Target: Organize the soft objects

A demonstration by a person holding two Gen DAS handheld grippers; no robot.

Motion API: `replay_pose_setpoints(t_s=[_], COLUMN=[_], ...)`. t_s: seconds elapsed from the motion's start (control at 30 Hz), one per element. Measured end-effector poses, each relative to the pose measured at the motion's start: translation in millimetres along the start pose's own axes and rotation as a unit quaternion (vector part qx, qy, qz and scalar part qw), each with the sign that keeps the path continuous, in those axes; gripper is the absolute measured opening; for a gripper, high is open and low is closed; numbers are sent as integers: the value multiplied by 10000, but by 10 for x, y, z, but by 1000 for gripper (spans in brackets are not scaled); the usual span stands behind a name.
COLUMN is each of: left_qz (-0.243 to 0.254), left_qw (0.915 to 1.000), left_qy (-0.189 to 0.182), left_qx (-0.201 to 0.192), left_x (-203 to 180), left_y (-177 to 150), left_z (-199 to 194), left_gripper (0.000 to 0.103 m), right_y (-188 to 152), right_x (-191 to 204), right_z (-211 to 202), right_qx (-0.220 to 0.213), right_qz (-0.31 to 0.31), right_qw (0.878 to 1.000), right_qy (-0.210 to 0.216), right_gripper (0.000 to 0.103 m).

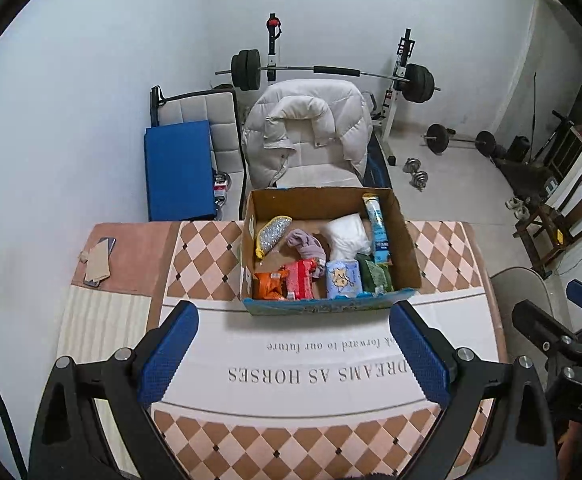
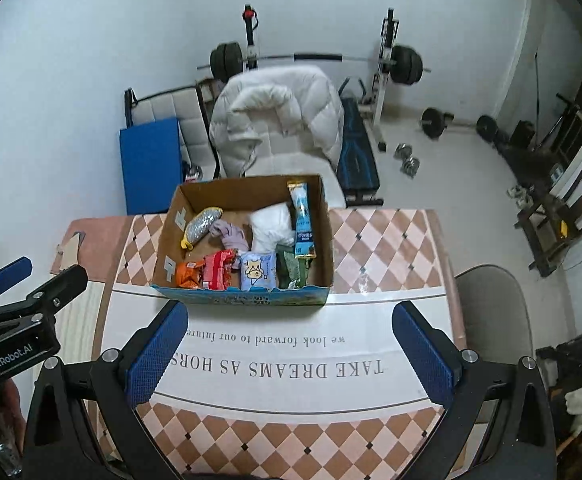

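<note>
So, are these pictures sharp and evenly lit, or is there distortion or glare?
Left wrist view: strong fisheye bending, dark corners, the box sharp in soft, even light, the left gripper open. Right wrist view: the same curving of the walls and table edge, print on the cloth readable, no clear glare, the right gripper open, the far right side darker.

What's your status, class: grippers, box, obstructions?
Left gripper open, empty. Right gripper open, empty. Cardboard box full of soft items, untouched. Path clear.
</note>
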State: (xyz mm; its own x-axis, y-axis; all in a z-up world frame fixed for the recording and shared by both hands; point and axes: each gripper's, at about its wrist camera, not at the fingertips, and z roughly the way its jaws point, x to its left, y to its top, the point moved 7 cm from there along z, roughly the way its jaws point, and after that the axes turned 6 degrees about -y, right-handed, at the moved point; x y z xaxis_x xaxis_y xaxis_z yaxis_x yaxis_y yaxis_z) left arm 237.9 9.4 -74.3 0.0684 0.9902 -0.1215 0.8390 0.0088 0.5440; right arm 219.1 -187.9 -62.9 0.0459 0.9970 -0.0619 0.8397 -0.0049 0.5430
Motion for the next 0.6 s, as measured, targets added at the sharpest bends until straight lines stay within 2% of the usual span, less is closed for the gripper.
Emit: replay_pose_setpoints(t_s=[0.13, 0.27, 0.6], left_qz=[-109, -37, -19], left_qw=[9999, 9999, 9995], left_qy=[-63, -7, -60], left_qx=[33, -108, -323], left_x=[-12, -48, -124], left_y=[-118, -175, -269], left_z=[-207, -399, -727], left_gripper=[98, 98, 98], right_y=[-92, -178, -362], right_x=[4, -41, -79], right_z=[-287, -540, -897], right_qx=[-126, -252, -307], right_qz=[-34, 9, -28], right_qw=[9999, 9997, 9995], right_qy=[29, 25, 109], right_gripper=[103, 103, 103])
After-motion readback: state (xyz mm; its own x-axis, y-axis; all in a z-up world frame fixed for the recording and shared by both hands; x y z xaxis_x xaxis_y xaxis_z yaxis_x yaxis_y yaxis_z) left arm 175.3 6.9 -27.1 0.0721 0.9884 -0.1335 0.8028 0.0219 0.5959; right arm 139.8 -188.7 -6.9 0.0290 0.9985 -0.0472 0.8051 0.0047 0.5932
